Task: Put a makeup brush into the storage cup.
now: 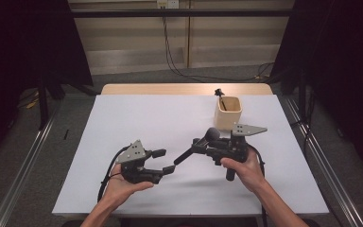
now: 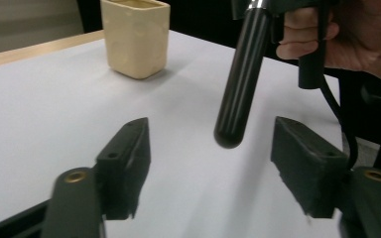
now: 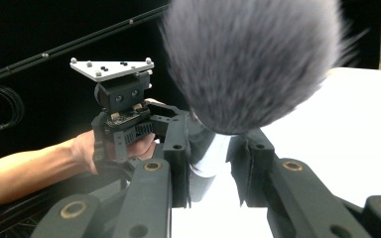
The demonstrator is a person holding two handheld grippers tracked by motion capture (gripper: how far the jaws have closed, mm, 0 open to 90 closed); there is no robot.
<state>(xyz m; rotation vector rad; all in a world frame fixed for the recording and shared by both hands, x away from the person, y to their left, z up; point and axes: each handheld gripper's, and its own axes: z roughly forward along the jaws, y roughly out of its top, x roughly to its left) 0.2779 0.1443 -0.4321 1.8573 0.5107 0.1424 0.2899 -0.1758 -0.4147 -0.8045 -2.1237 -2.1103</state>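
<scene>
We have the makeup brush [image 1: 199,144] clamped at its neck in our right gripper [image 1: 203,147], held above the table [image 1: 137,118]. Our left gripper [image 1: 166,161] has its jaws apart, the handle tip between them untouched. Dropping it into the cup [image 1: 228,112] remains, we judge.

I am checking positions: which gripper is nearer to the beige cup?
Right. The right gripper, shut on the makeup brush, sits just in front of the beige cup; the left gripper, open, is farther away to its left.

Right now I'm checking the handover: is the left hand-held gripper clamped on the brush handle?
No, the left hand-held gripper stands open, pads clear of the brush handle between them.
</scene>
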